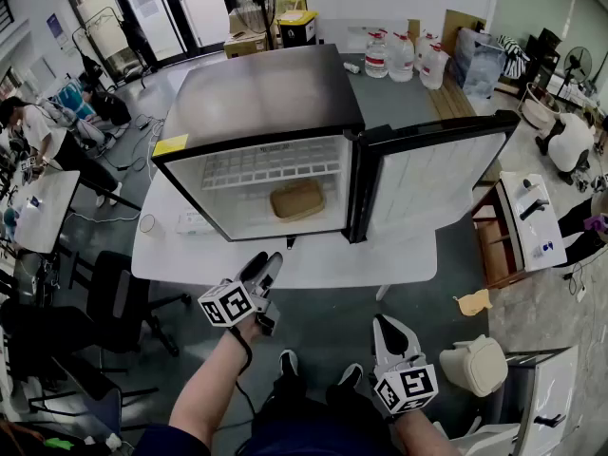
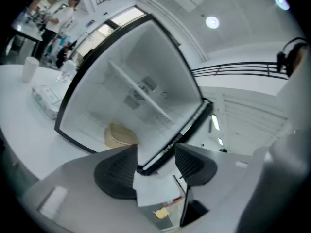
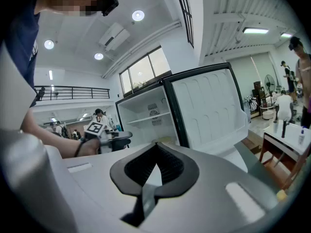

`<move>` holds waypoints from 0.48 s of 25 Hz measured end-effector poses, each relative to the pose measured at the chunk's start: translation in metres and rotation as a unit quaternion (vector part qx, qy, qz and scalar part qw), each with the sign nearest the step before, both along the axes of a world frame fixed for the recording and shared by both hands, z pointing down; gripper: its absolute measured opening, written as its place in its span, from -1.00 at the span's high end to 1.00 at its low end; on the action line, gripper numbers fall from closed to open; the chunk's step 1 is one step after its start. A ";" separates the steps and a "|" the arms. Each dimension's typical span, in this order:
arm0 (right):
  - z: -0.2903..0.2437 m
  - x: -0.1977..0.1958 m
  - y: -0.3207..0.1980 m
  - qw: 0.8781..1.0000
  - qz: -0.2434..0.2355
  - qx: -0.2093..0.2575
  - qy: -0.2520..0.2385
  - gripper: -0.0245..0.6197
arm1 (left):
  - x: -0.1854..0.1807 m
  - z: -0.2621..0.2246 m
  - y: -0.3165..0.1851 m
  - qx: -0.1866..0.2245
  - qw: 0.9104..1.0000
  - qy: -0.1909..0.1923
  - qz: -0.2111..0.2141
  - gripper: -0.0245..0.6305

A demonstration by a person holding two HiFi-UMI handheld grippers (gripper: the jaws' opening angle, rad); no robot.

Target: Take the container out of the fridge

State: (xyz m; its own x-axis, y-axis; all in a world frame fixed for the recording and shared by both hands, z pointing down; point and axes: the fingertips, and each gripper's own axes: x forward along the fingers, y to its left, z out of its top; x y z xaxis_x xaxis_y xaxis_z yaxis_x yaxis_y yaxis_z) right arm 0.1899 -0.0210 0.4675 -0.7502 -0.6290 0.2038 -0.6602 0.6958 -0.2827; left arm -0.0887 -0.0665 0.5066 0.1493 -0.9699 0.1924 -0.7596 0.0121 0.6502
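A tan lidded container (image 1: 297, 199) lies on the floor of the small fridge (image 1: 266, 93), whose door (image 1: 437, 174) stands swung open to the right. In the left gripper view the container (image 2: 120, 136) shows low in the white interior, just beyond the left finger. My left gripper (image 1: 266, 262) hovers in front of the fridge opening, short of the table edge; its jaws (image 2: 155, 149) are open with nothing between them. My right gripper (image 1: 385, 323) hangs lower and to the right, below the door, and its jaws (image 3: 156, 145) are shut and empty.
The fridge stands on a white table (image 1: 285, 259) with a paper cup (image 1: 147, 223) and a flat box (image 1: 195, 223) to its left. Water bottles (image 1: 399, 55) stand behind. A black chair (image 1: 114, 293) is at left, a cream stool (image 1: 475, 364) and a side desk (image 1: 527, 217) at right.
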 end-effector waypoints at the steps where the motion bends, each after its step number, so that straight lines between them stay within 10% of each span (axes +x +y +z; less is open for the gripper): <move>1: -0.004 -0.006 0.006 1.000 -0.001 0.002 -0.005 0.91 | 0.022 -0.014 0.021 0.013 1.000 -0.005 0.018 0.18; 7: -0.022 -0.044 0.062 1.000 -0.002 0.023 -0.017 0.91 | 0.097 -0.068 0.129 0.067 0.995 -0.043 0.065 0.92; 12: -0.020 -0.065 0.112 0.998 0.049 0.028 -0.008 0.91 | 0.109 -0.077 0.199 0.093 0.973 -0.154 0.145 0.92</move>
State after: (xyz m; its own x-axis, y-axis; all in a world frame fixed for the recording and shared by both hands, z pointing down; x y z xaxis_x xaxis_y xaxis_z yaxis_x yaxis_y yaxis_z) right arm 0.1252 0.0913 0.4470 -0.6881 -0.7091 0.1540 -0.7210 0.6439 -0.2561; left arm 0.0202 0.1325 0.4292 0.3853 -0.9178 0.0963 -0.8724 -0.3283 0.3621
